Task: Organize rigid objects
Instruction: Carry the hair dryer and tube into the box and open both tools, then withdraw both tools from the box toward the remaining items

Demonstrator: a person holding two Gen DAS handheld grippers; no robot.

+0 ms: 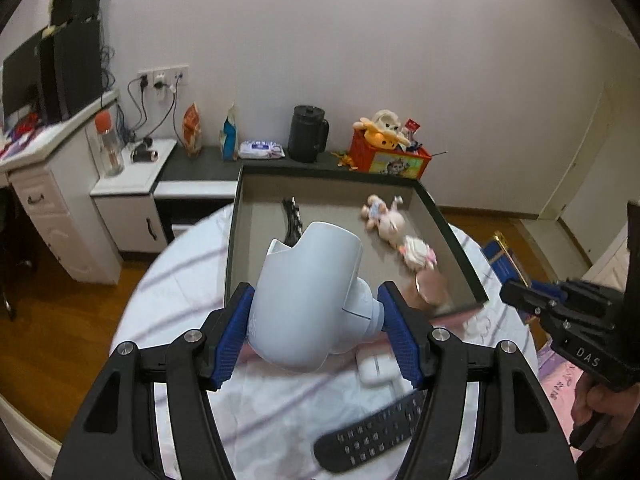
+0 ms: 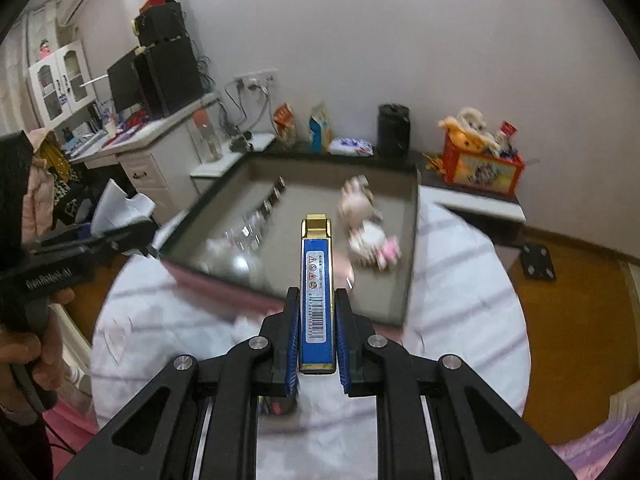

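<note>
Left tool (image 1: 316,312) clamping white dryer (image 1: 308,300), right tool (image 2: 318,320) pinching blue box (image 2: 317,292), blurred tray (image 2: 412,248) contents.

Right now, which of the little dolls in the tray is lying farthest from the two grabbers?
The bare pink baby doll, lying nearest the tray's far wall. The white-and-pink doll lies closer to the left gripper.

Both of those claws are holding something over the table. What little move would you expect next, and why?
Probably the left gripper carries the pale blue-white plastic hair-dryer-shaped object forward and lowers it into the shallow dark-rimmed tray. It is already clamped and raised just short of the tray's near edge, and the tray floor ahead looks bare. The right gripper holds a blue and gold flat box.
</note>
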